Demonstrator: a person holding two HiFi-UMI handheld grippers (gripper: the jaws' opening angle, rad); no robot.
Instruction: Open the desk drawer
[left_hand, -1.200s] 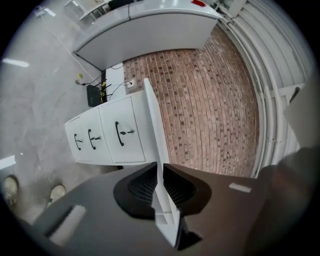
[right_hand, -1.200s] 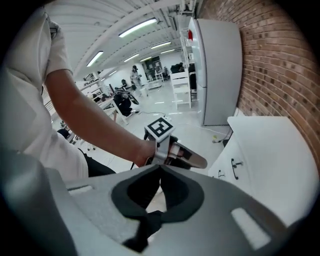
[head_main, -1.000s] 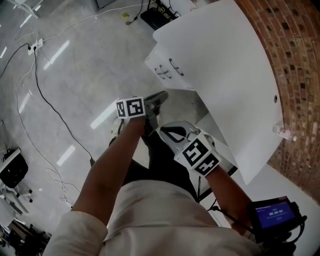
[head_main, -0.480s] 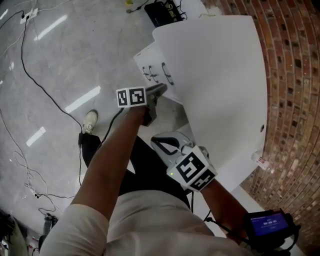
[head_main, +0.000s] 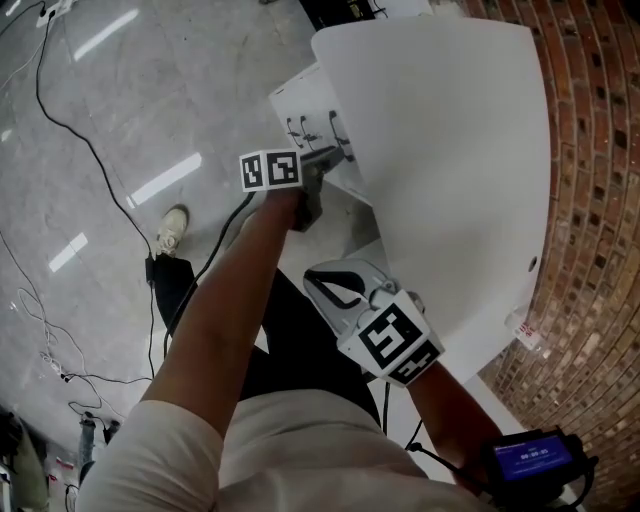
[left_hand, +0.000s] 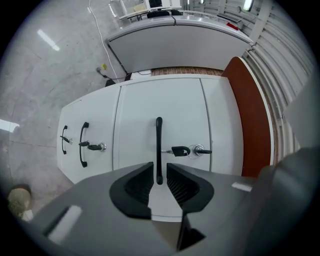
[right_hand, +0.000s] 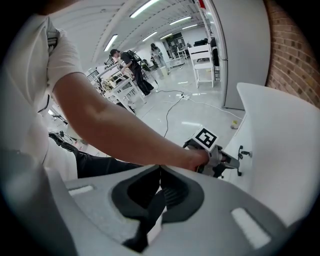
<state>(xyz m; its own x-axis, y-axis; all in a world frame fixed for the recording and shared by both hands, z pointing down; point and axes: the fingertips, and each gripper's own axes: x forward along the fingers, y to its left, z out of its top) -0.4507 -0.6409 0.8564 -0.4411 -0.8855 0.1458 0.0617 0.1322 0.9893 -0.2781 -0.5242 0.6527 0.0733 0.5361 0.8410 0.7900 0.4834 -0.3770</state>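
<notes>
The white drawer unit (head_main: 300, 105) stands under the white desk top (head_main: 450, 150). In the left gripper view the nearest drawer front (left_hand: 165, 115) carries a long black handle (left_hand: 159, 145) and a lock with a key (left_hand: 186, 150) in it. My left gripper (left_hand: 159, 176) is open, its jaws on either side of the handle's near end with small gaps showing. In the head view the left gripper (head_main: 335, 155) reaches the drawer front. My right gripper (head_main: 312, 282) hangs back near my body, shut and holding nothing (right_hand: 159, 172).
Two more drawer fronts with black handles (left_hand: 83, 145) lie to the left, one with a key (left_hand: 95, 146). A brick wall (head_main: 600, 200) borders the desk. Cables (head_main: 60, 110) and a shoe (head_main: 172, 228) are on the glossy floor. People (right_hand: 127, 60) stand far off.
My left gripper has travelled forward from mid-air to the drawer unit, ending at the handle. The right gripper has stayed near my body.
</notes>
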